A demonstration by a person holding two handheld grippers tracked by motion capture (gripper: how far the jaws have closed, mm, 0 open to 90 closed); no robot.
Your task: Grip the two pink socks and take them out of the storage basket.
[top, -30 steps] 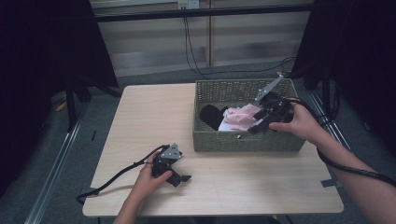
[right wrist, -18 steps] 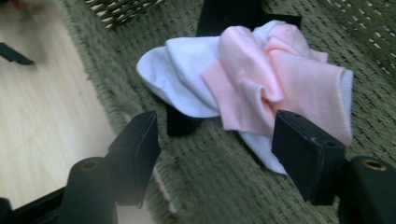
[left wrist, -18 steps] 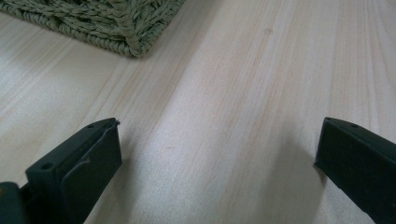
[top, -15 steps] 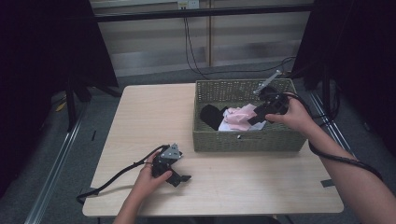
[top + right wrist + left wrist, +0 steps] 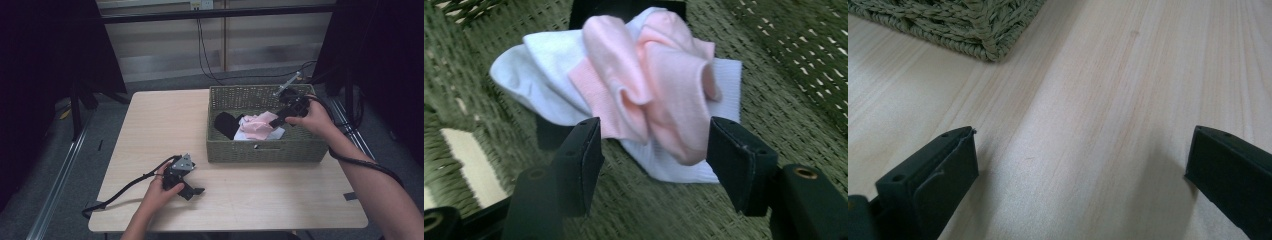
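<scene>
- The right gripper (image 5: 278,119) is inside the basket (image 5: 260,150), its fingers (image 5: 579,155) apart and just closing in on either side of the pink sock (image 5: 649,85); from the right gripper view the pads do not yet press the cloth.
- The pink sock lies bunched on top of a white sock (image 5: 539,75), both on the basket floor, with a black sock (image 5: 226,123) just beside them in the high view.
- The risk I see: the fingers could pinch pink and white together, since the white one sticks out right under the pink folds, and both would come up at once.
- If the fingers close too high, they may catch only a loose fold, and the sock could slip free on the lift.
- If they go too low, the tips may snag in the weave and drag the basket across the desk (image 5: 165,125).
- The left gripper (image 5: 192,189) rests on the desk near the front edge, fingers (image 5: 943,170) wide apart and empty; it is not steadying the basket, so a snag would go unchecked.
</scene>
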